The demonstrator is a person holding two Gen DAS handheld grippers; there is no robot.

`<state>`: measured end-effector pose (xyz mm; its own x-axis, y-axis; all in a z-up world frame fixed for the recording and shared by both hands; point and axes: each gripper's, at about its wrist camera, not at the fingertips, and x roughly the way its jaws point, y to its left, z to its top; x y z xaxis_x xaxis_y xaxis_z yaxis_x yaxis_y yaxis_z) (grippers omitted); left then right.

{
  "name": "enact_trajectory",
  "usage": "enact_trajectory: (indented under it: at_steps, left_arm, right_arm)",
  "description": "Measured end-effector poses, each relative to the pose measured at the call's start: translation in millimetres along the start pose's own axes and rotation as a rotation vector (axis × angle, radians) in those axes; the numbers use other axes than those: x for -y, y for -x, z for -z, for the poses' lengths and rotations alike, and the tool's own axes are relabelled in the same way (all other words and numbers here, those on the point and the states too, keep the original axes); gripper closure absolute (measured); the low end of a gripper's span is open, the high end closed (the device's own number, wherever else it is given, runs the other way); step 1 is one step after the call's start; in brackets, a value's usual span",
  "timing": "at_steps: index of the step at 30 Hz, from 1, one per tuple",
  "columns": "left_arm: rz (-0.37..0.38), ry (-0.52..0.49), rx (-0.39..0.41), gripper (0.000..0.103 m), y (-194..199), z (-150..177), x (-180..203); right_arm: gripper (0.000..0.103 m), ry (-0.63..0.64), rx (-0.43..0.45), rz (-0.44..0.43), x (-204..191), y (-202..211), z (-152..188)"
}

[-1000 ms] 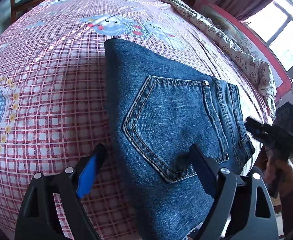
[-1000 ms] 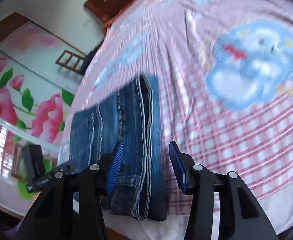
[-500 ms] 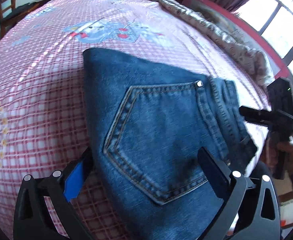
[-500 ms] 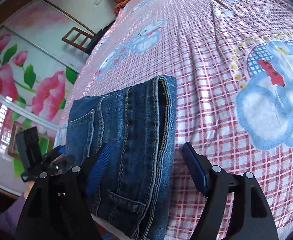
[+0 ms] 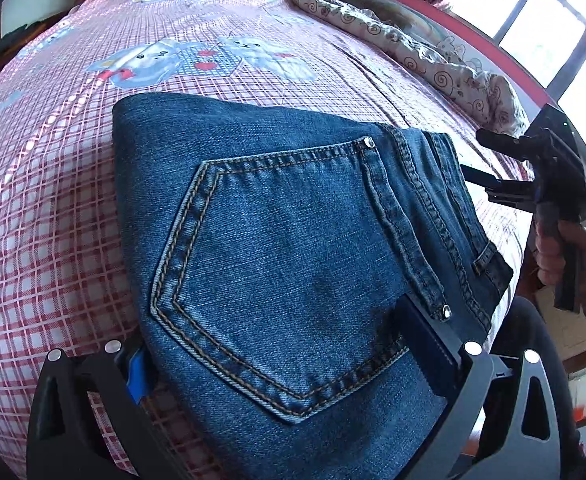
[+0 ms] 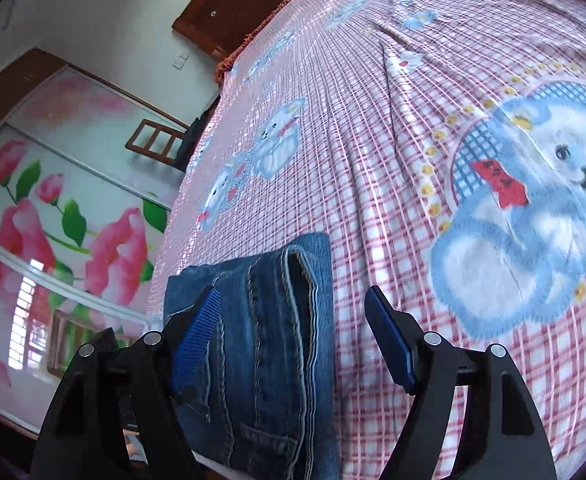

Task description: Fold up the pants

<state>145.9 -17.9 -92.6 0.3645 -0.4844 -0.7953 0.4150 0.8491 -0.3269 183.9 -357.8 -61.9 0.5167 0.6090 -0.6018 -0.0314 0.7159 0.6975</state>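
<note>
Now, pants: folded, at the bed edge.
Left claw: spread wide, holding nothing.
Right claw: just widened, unclamped, empty.

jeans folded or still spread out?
Folded. The jeans lie as a compact stack on the bedsheet, back pocket up; stacked layers show at the edge in the right wrist view.

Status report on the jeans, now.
Left hand-held gripper open, straddling the folded jeans. Right hand-held gripper open, jaws just widened, clear of the denim. Jeans folded flat at the edge of the checked bedsheet. Nothing in the way.
</note>
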Motion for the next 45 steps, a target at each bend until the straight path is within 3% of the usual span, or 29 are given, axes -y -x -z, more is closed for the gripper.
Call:
enact_trajectory:
  at_steps: [4,5,6,7,8,10,13,16,20,21,24,26,27,30,31,33,35,38,45]
  left_arm:
    - [-0.009,-0.009,0.002,0.003,0.4,0.6,-1.1]
    - [-0.007,-0.007,0.003,0.003,0.7,0.6,-1.5]
    - [-0.005,-0.005,0.005,0.003,0.5,0.8,-1.9]
    - [-0.003,-0.004,0.007,0.003,-2.0,-1.4,-1.2]
    - [-0.003,-0.004,0.009,0.003,-2.4,-1.6,-1.6]
    - [-0.001,-0.007,0.017,0.003,-2.0,0.5,-2.6]
    - [-0.002,0.005,0.036,0.003,-0.9,5.5,-1.8]
    - [-0.016,0.011,0.039,0.003,0.5,7.1,0.1]
    - [-0.009,0.009,0.036,0.003,1.2,7.2,-1.1]
    - [-0.003,0.008,0.035,0.003,1.4,7.2,-2.0]
    - [0.034,0.006,0.033,0.003,2.7,4.1,-5.6]
    - [0.087,0.026,0.03,0.004,6.2,1.7,-11.8]
    - [0.121,0.04,0.028,0.013,8.5,0.3,-15.2]
    - [0.1,0.052,0.005,0.047,13.3,-1.5,-24.9]
    - [0.112,0.073,0.003,0.053,15.1,-0.9,-32.3]
    - [0.139,0.132,0.004,0.067,17.0,-0.8,-44.7]
    - [0.137,0.153,0.008,0.07,17.9,0.7,-46.0]
    - [0.13,0.183,0.03,0.077,22.0,5.0,-44.5]
    - [0.104,0.205,0.063,0.086,36.1,7.1,-37.2]
  right_arm:
    - [0.029,0.035,-0.094,0.001,-9.8,-30.8,-12.0]
    - [0.051,0.047,-0.12,0.032,-11.8,-39.5,-12.3]
    - [0.065,0.065,-0.147,0.076,-12.5,-49.1,-12.1]
    - [0.068,0.082,-0.153,0.094,-16.2,-53.2,-11.5]
    - [0.078,0.106,-0.152,0.103,-23.3,-52.4,-11.6]
    - [0.082,0.201,-0.116,0.135,-45.5,-40.3,-7.4]
    - [0.082,0.137,-0.098,0.156,-29.0,-44.6,-3.8]
    - [0.076,0.036,-0.06,0.086,-2.2,-50.1,-5.2]
    - [0.048,-0.044,-0.038,0.022,5.7,-17.0,-0.3]
    - [0.046,-0.049,-0.049,-0.003,10.0,-8.1,4.1]
    - [0.045,-0.049,-0.117,-0.041,20.7,-0.5,20.7]
    - [0.045,-0.007,-0.118,-0.043,17.0,1.6,28.8]
    - [0.045,0.011,-0.14,-0.062,13.8,-0.7,31.6]
    - [0.045,0.104,-0.18,-0.026,-2.4,-10.0,40.9]
    - [0.045,0.122,-0.182,-0.014,-4.9,-12.6,42.8]
    - [0.061,0.093,-0.188,-0.004,-0.9,-13.5,42.2]
    - [0.071,0.1,-0.195,-0.008,0.3,-14.1,42.8]
    - [0.079,0.093,-0.189,-0.011,-0.4,-13.5,44.4]
    - [0.086,0.16,-0.157,0.056,-38.8,-14.2,42.7]
